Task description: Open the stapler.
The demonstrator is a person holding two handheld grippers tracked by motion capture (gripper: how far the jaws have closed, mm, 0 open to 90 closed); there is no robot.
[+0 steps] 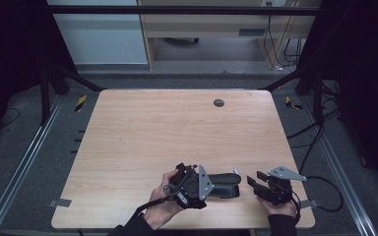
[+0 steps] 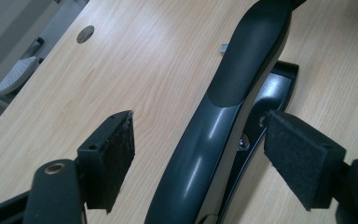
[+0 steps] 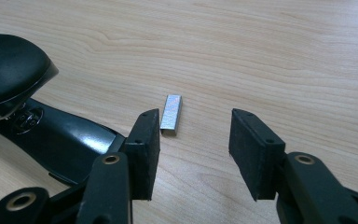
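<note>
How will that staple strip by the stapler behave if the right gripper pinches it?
The staple strip looks thin, flat and metallic, so probably light and slippery against the table. It lies low, so the pads may skid over it. Glued staples could snap apart if squeezed hard.

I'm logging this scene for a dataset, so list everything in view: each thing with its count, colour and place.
stapler: 1, black, near edge of the table, lying between the open jaws of the left gripper, pads not pressing on it
strip of staples: 1, silver, flat on the table beside the stapler's front end, just ahead of the right gripper's jaws
table: 1, light wood
cable port: 1, dark grey, round, set in the table near its far edge
left gripper: 1, black with a grey plate, held in the person's left hand, jaws open
right gripper: 1, black with a grey plate, held in the person's right hand, jaws open with nothing between them
</note>
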